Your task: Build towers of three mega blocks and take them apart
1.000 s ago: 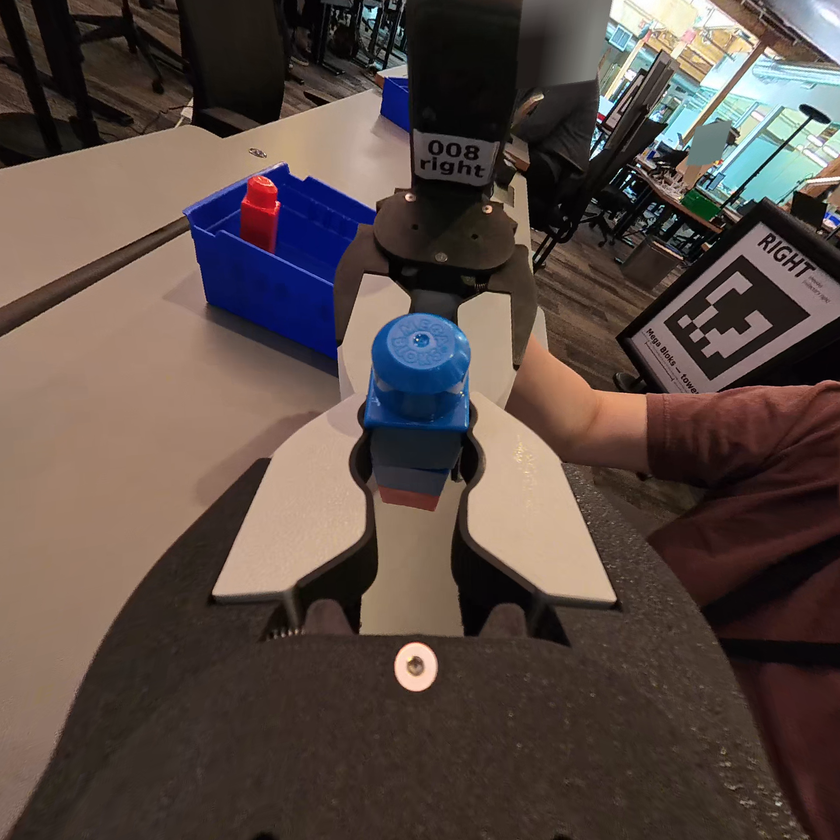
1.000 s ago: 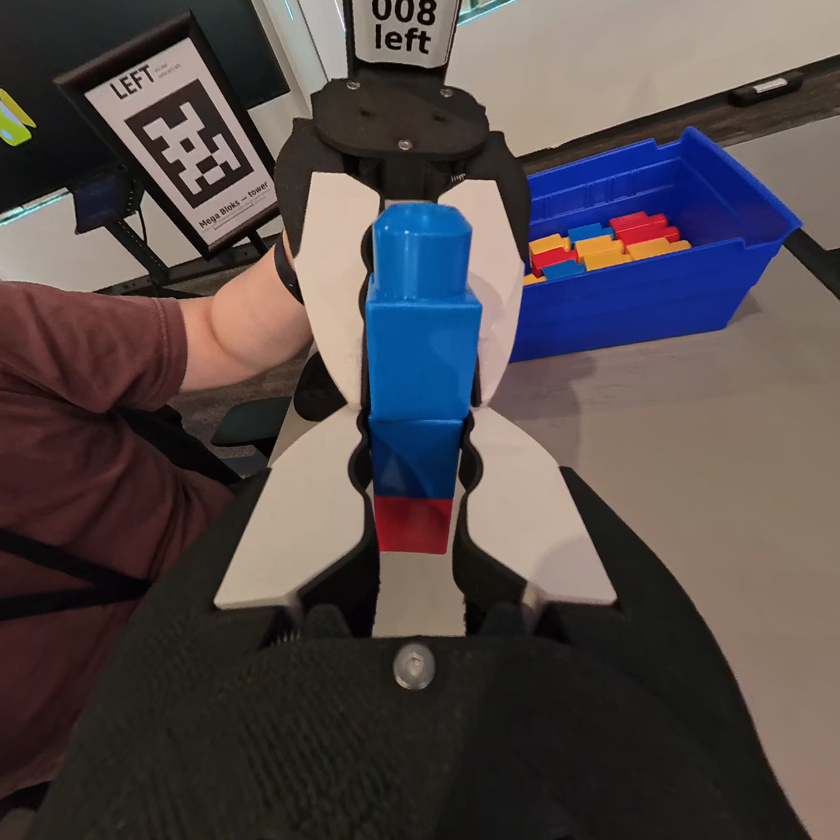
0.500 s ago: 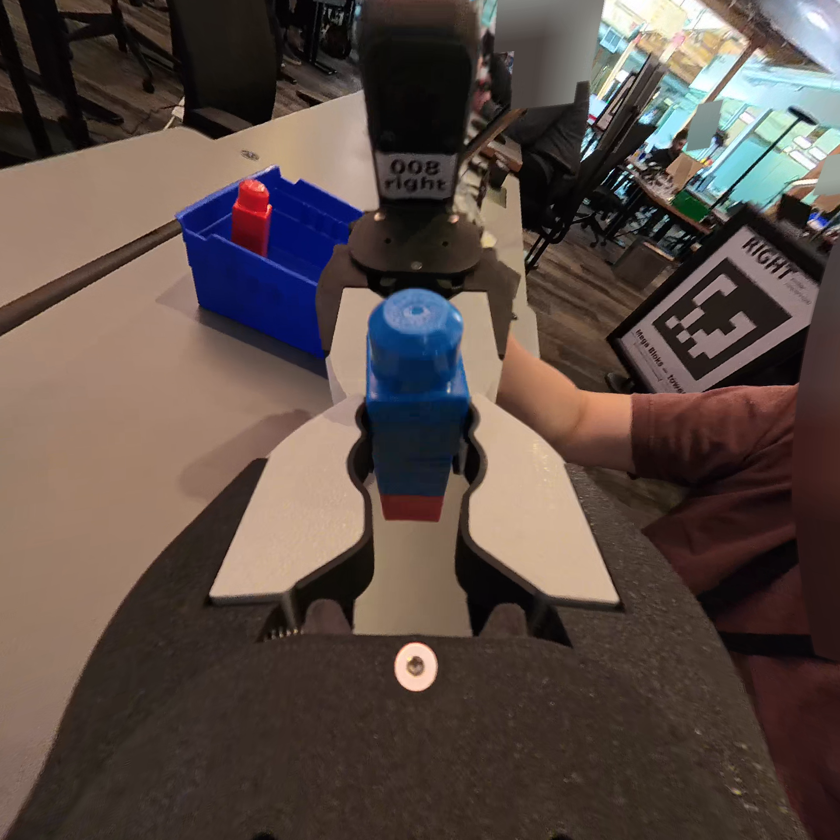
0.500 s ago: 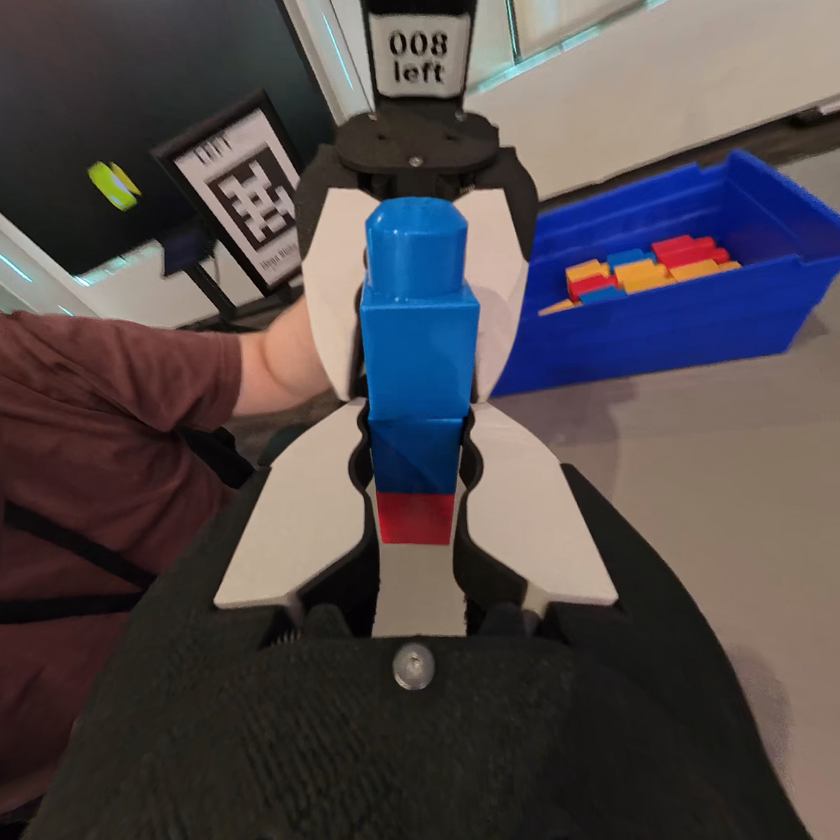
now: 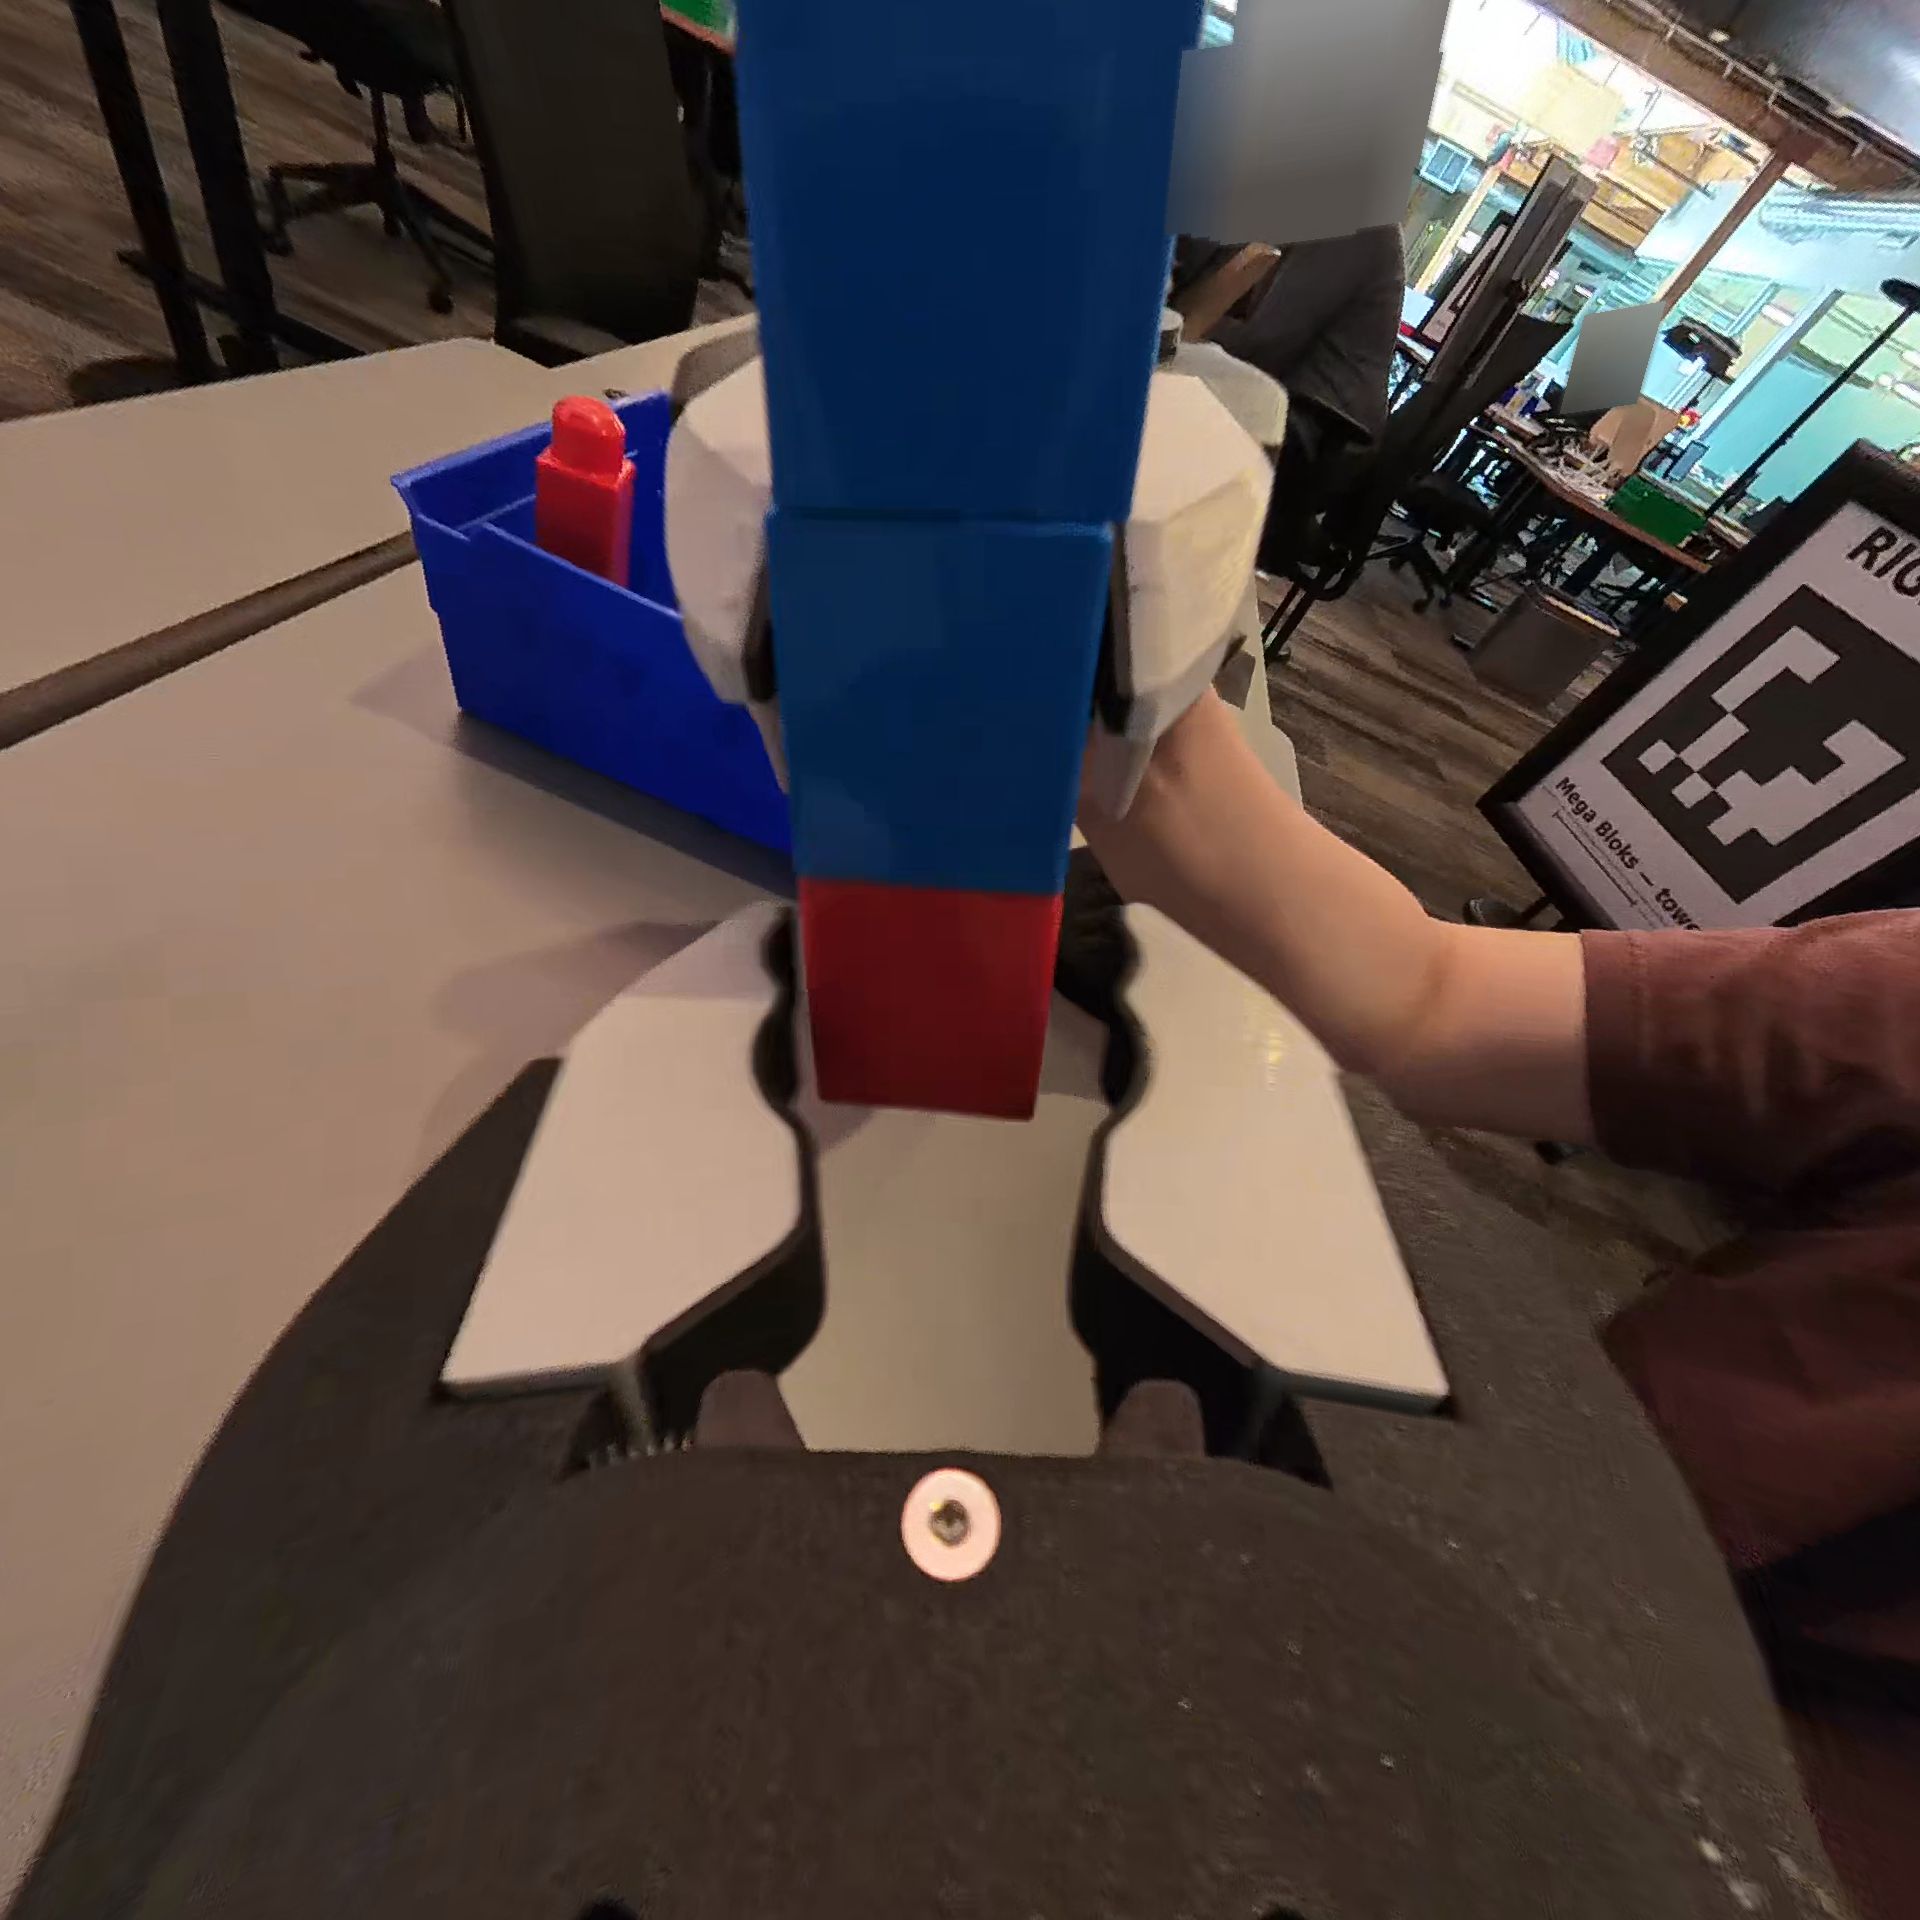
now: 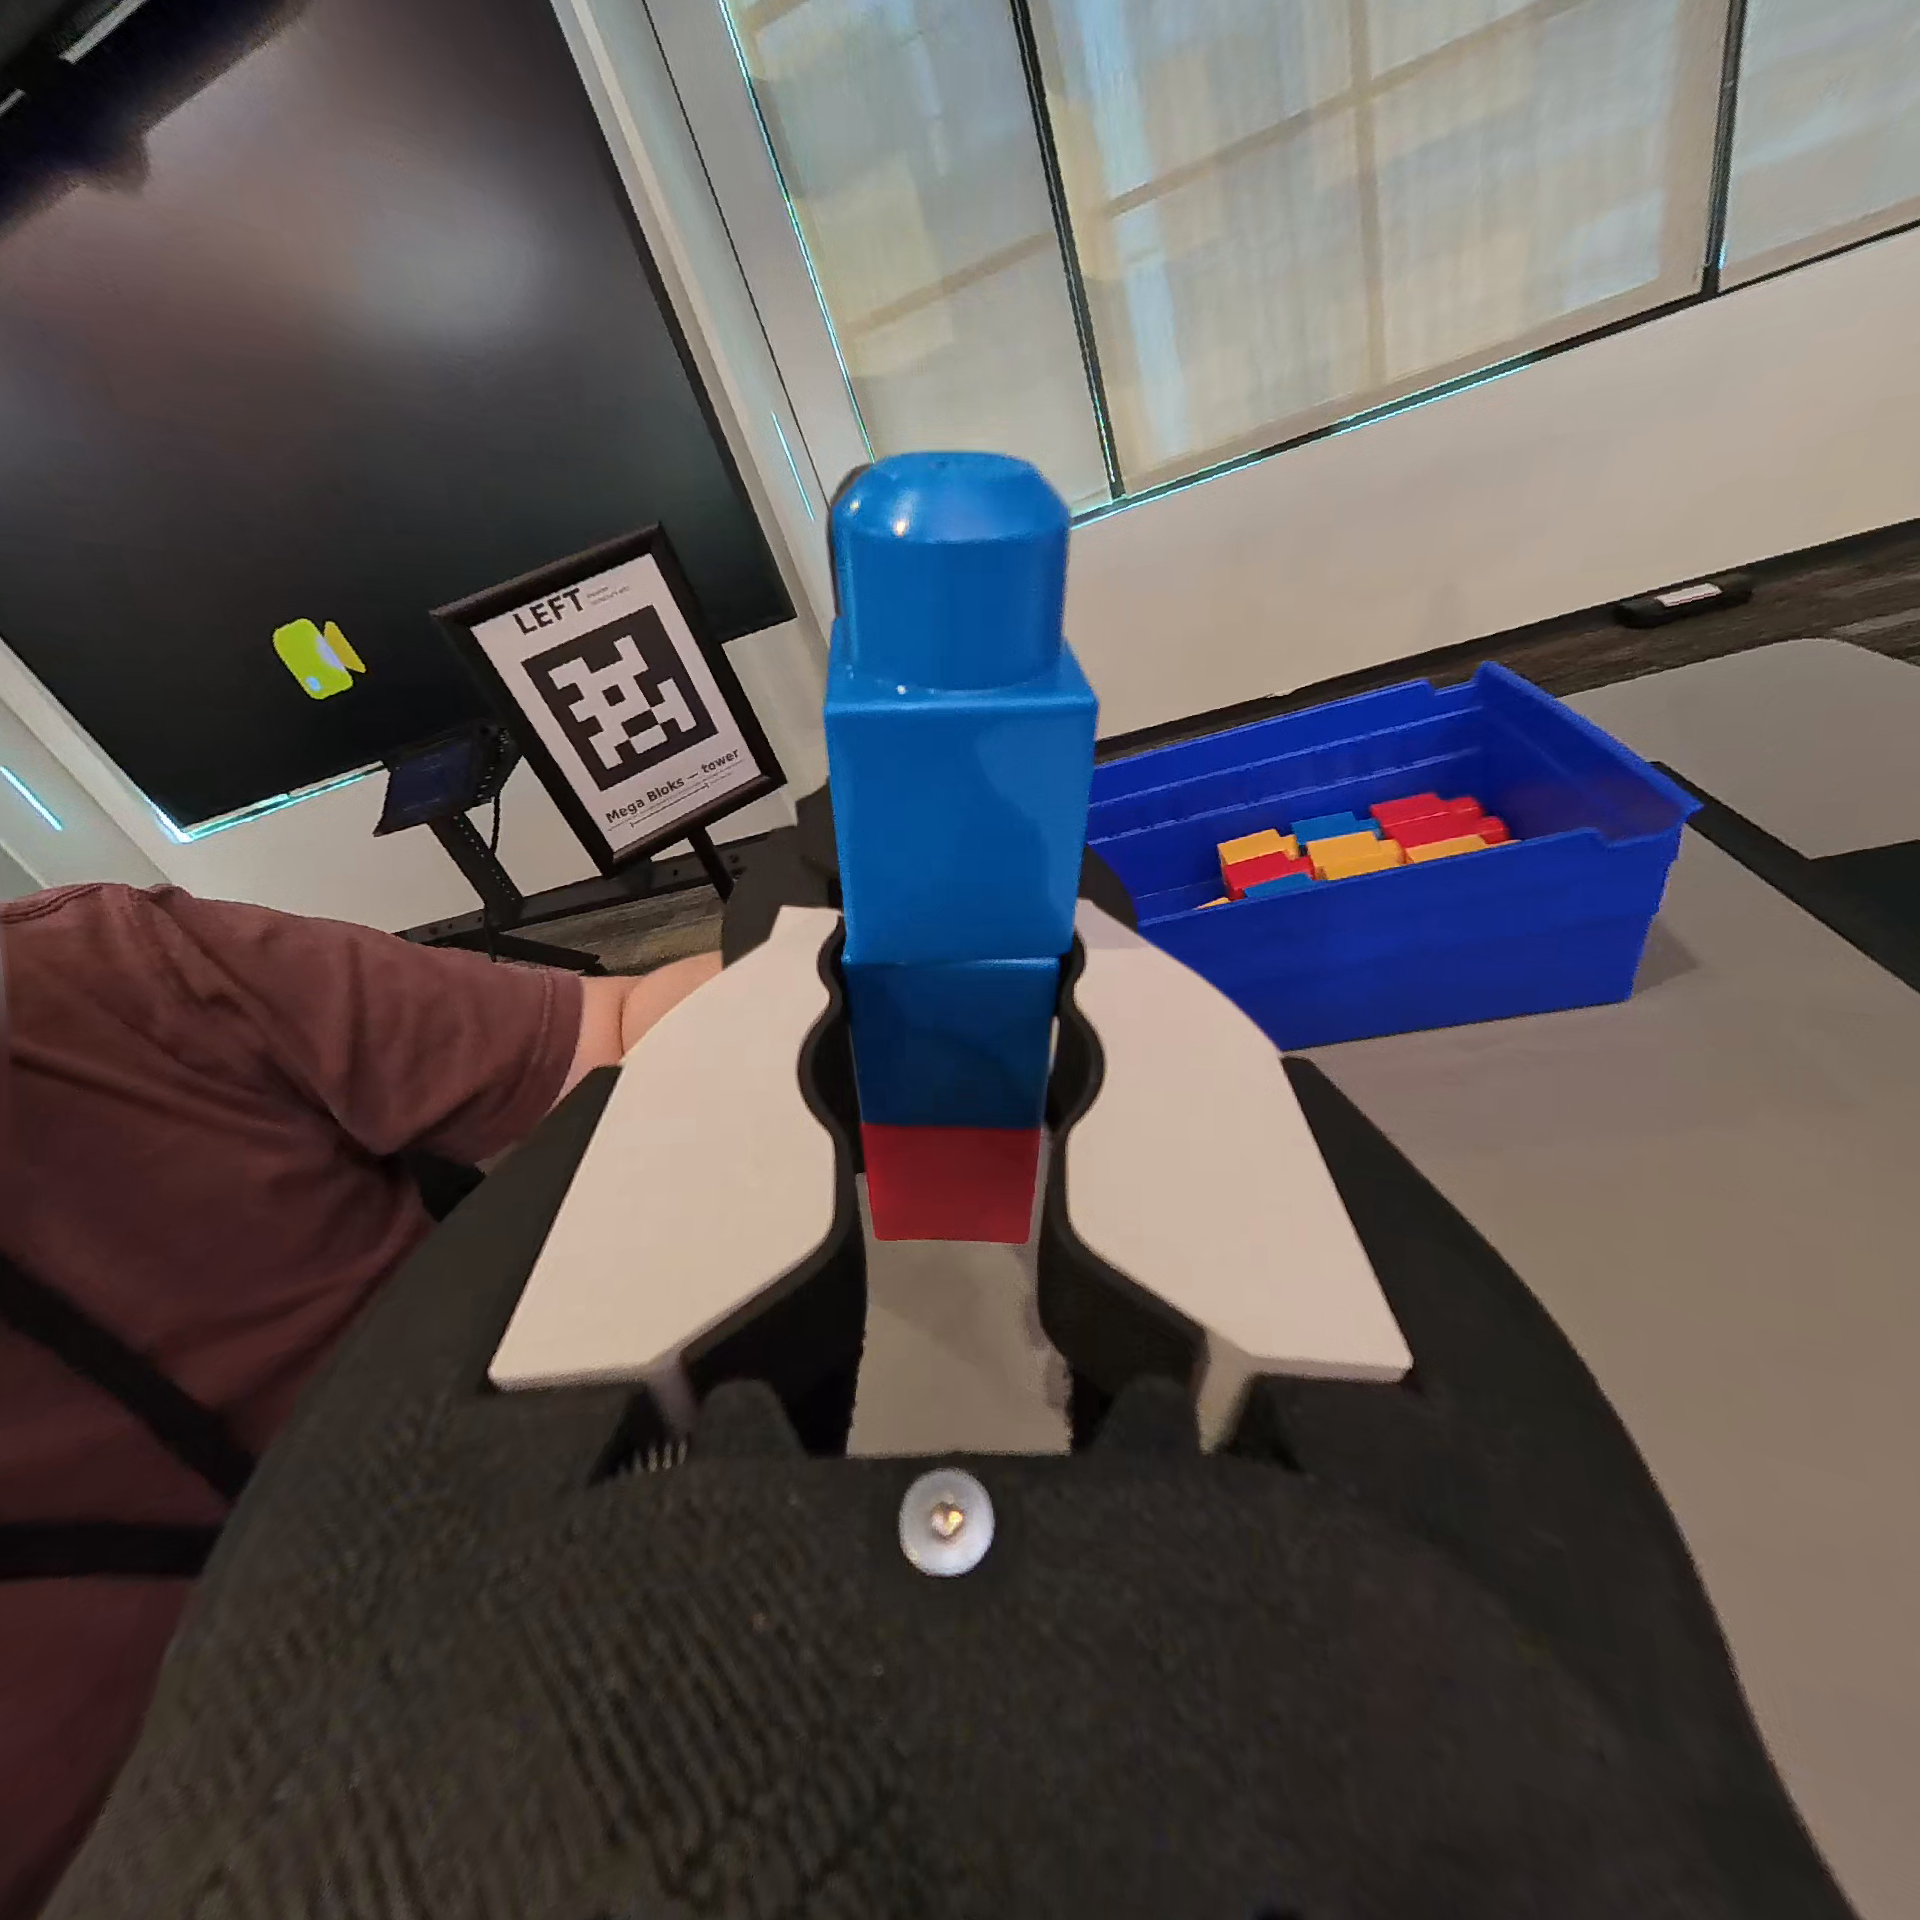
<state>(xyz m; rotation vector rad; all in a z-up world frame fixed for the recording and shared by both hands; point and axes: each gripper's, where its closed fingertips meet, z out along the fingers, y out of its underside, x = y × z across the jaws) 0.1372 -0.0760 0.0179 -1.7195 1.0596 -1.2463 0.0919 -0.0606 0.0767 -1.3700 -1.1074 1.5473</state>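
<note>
Our right gripper (image 6: 951, 1023) pinches the three-block tower (image 6: 951, 904) by its middle blue block, holding it upright above the table (image 6: 1558, 1195). Our left gripper (image 5: 940, 997) stands spread around the tower's red base, gaps showing either side, probably freeing it for placement.

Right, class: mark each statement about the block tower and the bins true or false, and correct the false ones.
1. The tower is made of two blue blocks and one red block. True.
2. The red block carries the tower's rounded stud. False: the stud is blue, and the red block is at the opposite end.
3. The right tongs clamp the middle blue block. True.
4. The large bin holds only green blocks. False: its loose blocks are red, yellow and blue.
5. An upright red piece stands in the small bin. True.
</note>
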